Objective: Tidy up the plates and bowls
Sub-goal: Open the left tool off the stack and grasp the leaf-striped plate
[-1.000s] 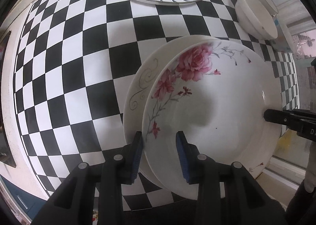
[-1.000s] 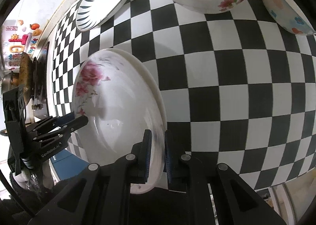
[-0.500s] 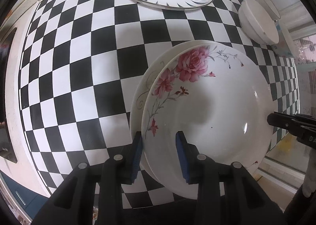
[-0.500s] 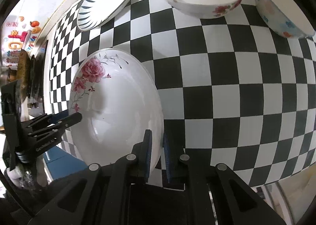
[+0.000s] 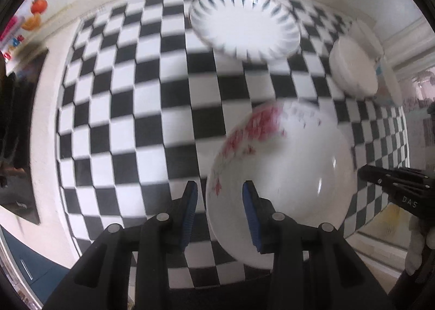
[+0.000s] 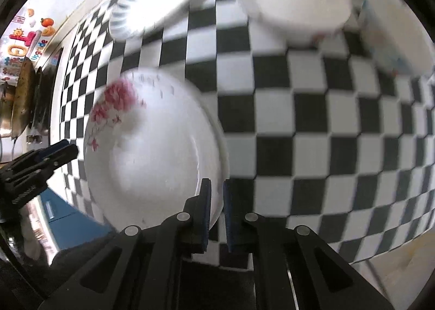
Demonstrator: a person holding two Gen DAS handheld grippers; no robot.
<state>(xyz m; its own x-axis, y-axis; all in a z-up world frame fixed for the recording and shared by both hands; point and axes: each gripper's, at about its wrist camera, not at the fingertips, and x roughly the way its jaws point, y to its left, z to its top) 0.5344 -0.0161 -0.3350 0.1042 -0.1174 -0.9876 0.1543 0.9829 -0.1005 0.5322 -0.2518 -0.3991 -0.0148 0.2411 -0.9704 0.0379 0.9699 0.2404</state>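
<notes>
Checkered black-and-white tablecloth (image 5: pixel 152 109) carries two plates and two bowls: the right gripper (image 6: pixel 216 210) reaches in low, pinched on the near rim of the rose plate (image 6: pixel 152 157), whose opposite edge sits between the spread fingers of the left gripper (image 5: pixel 220 209).

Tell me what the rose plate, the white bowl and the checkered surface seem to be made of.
Rose plate: likely glazed ceramic or porcelain, glossy white with a pink printed flower and a bright highlight.
White bowl: probably the same glazed ceramic, smooth and shiny with a small glint; blur hides finer detail.
Checkered surface: a black and white printed covering, perhaps vinyl or cloth; the blur leaves it open.
</notes>
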